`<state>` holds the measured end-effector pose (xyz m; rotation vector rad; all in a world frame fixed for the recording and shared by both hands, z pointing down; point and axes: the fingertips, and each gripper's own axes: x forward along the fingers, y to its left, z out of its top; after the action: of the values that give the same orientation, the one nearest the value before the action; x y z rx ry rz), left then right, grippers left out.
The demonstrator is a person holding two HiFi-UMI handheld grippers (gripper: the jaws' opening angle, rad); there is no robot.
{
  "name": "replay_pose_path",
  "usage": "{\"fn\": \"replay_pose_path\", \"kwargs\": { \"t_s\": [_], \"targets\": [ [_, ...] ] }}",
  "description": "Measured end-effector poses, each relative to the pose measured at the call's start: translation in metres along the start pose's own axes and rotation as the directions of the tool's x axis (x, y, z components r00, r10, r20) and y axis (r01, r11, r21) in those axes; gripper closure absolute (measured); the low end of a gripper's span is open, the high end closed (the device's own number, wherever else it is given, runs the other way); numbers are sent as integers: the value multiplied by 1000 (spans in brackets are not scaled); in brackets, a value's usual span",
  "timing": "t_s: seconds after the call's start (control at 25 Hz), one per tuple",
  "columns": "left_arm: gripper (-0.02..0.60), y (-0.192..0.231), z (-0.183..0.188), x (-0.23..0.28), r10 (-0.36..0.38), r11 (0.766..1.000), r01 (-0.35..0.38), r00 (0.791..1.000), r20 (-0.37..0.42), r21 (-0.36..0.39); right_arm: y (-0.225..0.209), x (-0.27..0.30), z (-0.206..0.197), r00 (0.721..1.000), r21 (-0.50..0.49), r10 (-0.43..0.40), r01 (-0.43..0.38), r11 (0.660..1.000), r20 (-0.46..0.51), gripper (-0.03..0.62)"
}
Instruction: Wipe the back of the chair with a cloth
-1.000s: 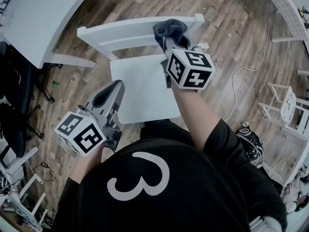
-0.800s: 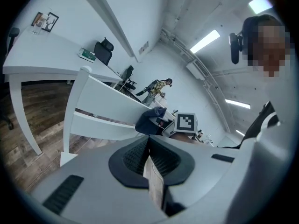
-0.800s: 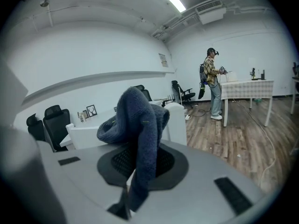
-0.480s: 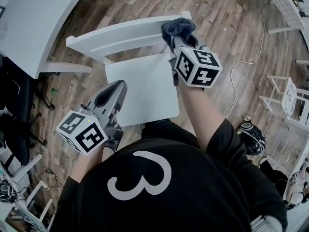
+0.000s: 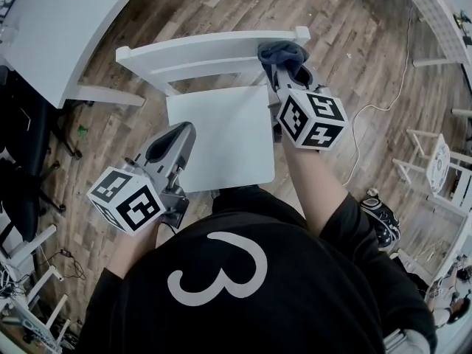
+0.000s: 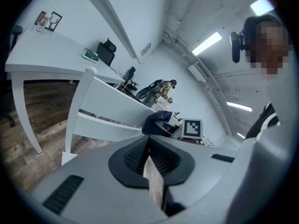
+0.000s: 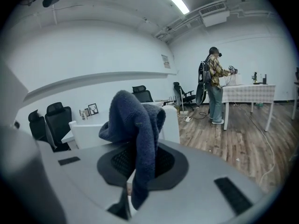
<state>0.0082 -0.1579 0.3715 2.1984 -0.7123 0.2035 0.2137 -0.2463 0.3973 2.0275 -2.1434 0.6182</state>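
Head view, bunched dark blue cloth (image 5: 283, 54), on white chair (image 5: 195, 48) back

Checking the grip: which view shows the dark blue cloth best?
Right gripper view: the dark blue cloth hangs close-up, pinched between the right gripper's jaws. Head view shows it bunched on the white chair's back rail. Left gripper view shows it small, distant.

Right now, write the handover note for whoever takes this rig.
Right gripper: shut on the cloth, which lies on the right end of the top rail.
Left gripper: shut, empty, held by the seat's left edge, not touching it.
Done: cloth is on the rail; how much is already wiped doesn't show.
Left: probably run the cloth along the rail to its left end, then the lower slat.
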Motion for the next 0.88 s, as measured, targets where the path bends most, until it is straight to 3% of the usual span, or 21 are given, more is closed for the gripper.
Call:
{"fn": "replay_pose_path", "kwargs": {
  "t_s": [0.36, 0.68, 0.88],
  "targets": [
    [568, 25, 6, -35, 77, 996, -73, 994, 72, -46, 89, 12, -19, 978, -20, 200, -201, 979, -53, 545],
    [568, 62, 2, -88, 201, 975, -183, 968, 151, -127, 188, 40, -48, 908, -49, 396, -405, 913, -136, 545],
    [568, 79, -1, -117, 262, 958, -231, 947, 187, -171, 230, 55, -64, 872, -75, 455, -474, 877, -180, 545]
  ]
}}
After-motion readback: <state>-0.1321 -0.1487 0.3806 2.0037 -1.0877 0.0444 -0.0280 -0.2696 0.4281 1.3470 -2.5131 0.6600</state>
